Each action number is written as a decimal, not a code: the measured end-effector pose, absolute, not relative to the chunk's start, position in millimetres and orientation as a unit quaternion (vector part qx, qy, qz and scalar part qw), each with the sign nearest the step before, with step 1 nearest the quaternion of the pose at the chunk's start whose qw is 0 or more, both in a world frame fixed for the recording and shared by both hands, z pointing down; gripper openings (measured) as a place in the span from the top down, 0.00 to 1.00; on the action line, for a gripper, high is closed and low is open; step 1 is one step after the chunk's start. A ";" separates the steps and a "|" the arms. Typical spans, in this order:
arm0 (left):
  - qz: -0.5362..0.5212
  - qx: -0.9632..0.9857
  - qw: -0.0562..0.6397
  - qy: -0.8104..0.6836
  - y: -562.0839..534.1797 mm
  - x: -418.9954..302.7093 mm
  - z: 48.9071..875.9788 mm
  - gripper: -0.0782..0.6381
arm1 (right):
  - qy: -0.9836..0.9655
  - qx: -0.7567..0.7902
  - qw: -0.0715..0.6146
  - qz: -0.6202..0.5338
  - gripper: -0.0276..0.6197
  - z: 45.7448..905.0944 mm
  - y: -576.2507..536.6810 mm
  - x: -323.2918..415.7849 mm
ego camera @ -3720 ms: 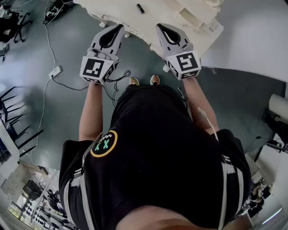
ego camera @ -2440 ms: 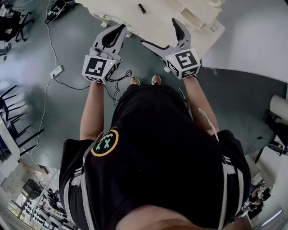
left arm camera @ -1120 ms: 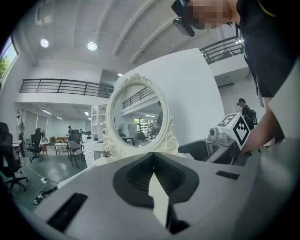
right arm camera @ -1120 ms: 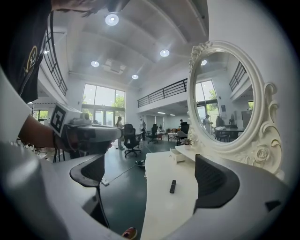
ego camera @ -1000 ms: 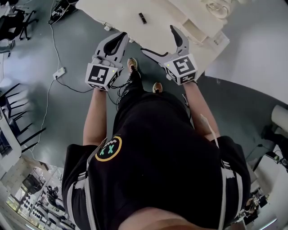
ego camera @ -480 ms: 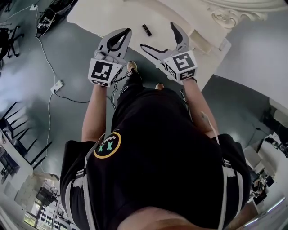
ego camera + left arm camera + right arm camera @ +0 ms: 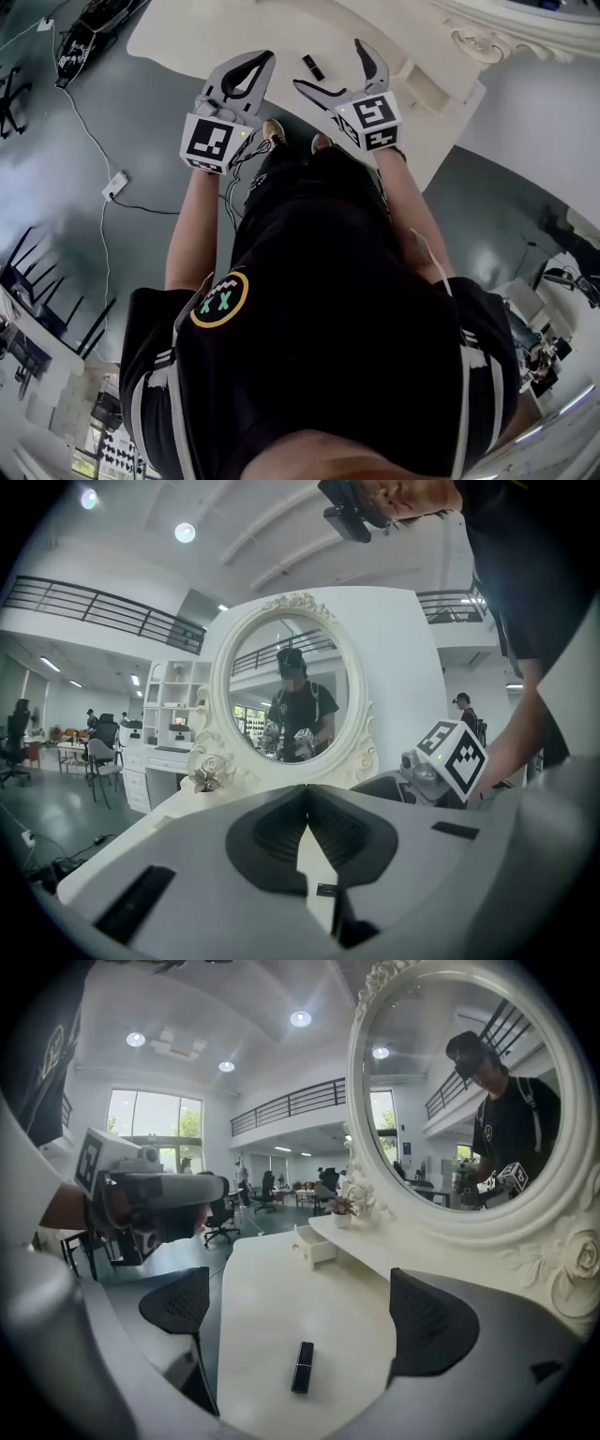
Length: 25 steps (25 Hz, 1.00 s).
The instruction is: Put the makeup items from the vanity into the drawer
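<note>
A small black makeup tube [image 7: 312, 67] lies on the cream vanity top [image 7: 187, 37]. My right gripper [image 7: 335, 67] is open and hovers over the tabletop's front edge, with the tube [image 7: 302, 1366] lying on the tabletop below the gap between its pads [image 7: 427, 1321]; nothing is held. My left gripper [image 7: 253, 66] is shut and empty, just left of the tube. In the left gripper view its jaws [image 7: 307, 789] meet in front of the oval mirror [image 7: 291, 700]. A little white drawer [image 7: 314, 1243] stands pulled out on the vanity's raised shelf, beyond the tube.
The ornate mirror frame [image 7: 562, 1269] rises at the right of the tabletop. A small flower pot [image 7: 339, 1213] sits on the shelf past the drawer. On the grey floor at the left lie a power strip [image 7: 114, 185] and cables.
The right gripper went from shut to open. The person has stepped up to the vanity, so both grippers now reach over its front edge near the black tube.
</note>
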<state>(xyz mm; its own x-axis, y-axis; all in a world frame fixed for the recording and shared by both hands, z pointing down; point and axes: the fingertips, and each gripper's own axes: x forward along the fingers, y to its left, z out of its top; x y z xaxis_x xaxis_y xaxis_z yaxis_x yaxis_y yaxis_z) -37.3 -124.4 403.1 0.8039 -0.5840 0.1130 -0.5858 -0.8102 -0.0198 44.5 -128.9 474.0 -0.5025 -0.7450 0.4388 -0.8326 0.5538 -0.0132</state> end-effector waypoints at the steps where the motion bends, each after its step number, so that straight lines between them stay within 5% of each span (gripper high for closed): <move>1: 0.059 0.949 0.010 -0.309 -126.8 -35.1 406.5 0.86 | -0.858 0.458 0.201 0.118 0.03 484.1 -131.5 46.9; 14: 0.088 0.936 0.016 -0.341 -145.0 -23.1 405.7 0.86 | -0.826 0.436 0.296 0.200 0.04 615.0 -142.6 56.9; 25: 0.095 0.936 0.014 -0.339 -146.5 -19.1 407.4 0.86 | -0.804 0.441 0.331 0.223 0.23 645.8 -140.2 64.4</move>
<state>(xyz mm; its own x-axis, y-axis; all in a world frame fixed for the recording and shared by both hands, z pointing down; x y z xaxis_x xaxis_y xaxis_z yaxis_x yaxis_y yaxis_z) -19.1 -146.5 407.4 0.7518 -0.6323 0.1873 -0.6377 -0.7693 -0.0374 64.4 -140.2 645.8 -0.3914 -0.5616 0.7290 -0.8571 0.5108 -0.0667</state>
